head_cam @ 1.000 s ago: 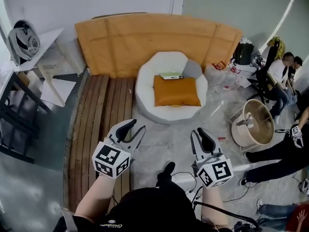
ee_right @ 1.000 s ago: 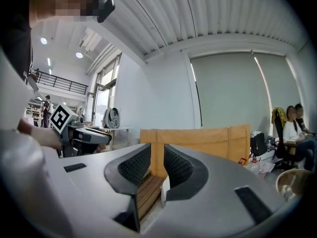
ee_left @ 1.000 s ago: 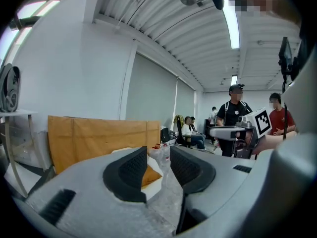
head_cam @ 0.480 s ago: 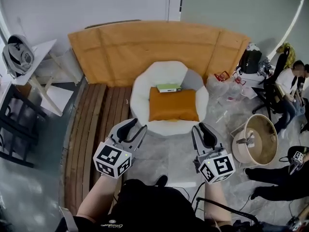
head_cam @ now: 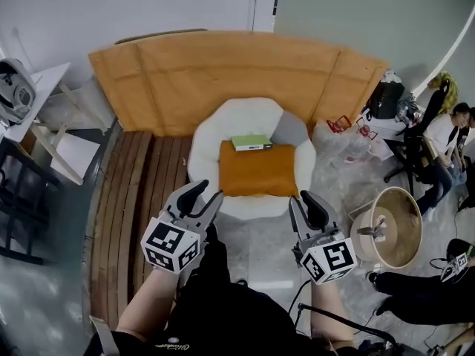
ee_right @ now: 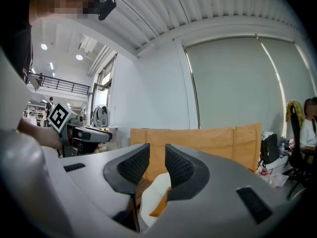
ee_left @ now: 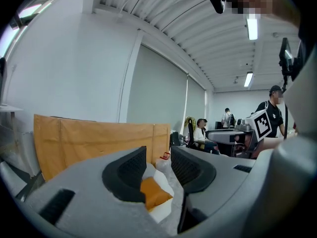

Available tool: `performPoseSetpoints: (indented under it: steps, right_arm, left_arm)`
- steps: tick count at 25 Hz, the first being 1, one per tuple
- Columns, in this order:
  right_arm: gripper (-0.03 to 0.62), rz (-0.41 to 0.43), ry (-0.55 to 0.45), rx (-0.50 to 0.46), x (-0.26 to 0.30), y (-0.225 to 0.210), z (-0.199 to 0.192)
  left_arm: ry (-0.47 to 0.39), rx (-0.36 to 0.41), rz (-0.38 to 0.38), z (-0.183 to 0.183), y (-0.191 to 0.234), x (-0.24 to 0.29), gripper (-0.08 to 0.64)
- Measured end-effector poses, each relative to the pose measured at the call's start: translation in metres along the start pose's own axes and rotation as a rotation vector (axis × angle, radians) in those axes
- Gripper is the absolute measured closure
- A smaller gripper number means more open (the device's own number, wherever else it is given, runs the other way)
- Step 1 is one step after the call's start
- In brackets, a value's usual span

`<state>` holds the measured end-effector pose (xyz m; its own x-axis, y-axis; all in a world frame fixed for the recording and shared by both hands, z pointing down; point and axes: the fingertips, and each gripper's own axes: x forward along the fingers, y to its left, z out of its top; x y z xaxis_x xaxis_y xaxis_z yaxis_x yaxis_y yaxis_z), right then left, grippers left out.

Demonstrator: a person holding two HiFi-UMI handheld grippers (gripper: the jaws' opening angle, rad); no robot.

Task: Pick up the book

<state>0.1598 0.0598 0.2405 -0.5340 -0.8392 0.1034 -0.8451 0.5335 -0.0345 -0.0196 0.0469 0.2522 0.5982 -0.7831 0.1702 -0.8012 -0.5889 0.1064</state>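
The book (head_cam: pixel 251 142), green and white, lies flat on the seat of a white round armchair (head_cam: pixel 206 136), just behind an orange cushion (head_cam: pixel 257 170). Both grippers are held out level, short of the chair's front edge and well apart from the book. My left gripper (head_cam: pixel 202 196) is open with nothing between its pads; in the left gripper view (ee_left: pixel 158 158) the cushion (ee_left: pixel 154 193) shows through the gap. My right gripper (head_cam: pixel 305 202) has its jaws a narrow gap apart and opening, with nothing between them (ee_right: pixel 157 156). No book shows in either gripper view.
A tall orange padded panel (head_cam: pixel 223 65) curves behind the chair. A wooden slatted platform (head_cam: pixel 133 191) runs along the left. At the right stand a round beige tub (head_cam: pixel 390 227), bags and seated people (head_cam: pixel 454 132). A white table (head_cam: pixel 30 87) is at the far left.
The head view has come closer to the armchair, which now sits lower and larger in the frame. Both grippers went forward with it. The right jaws have parted slightly.
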Motion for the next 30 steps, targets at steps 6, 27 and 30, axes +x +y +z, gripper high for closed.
performPoseSetpoints:
  steps: [6, 27, 30]
  right_arm:
    - [0.511, -0.045, 0.008, -0.003, 0.085, -0.049, 0.004]
    - [0.511, -0.062, 0.033, -0.052, 0.32, -0.144, 0.034]
    - [0.511, -0.02, 0.033, -0.088, 0.323, -0.146, 0.035]
  left_arm:
    - [-0.002, 0.007, -0.057, 0.015, 0.062, 0.086, 0.405]
    - [0.022, 0.035, -0.135, 0.07, 0.226, 0.273, 0.405]
    - [0.034, 0.025, -0.107, 0.07, 0.222, 0.279, 0.405]
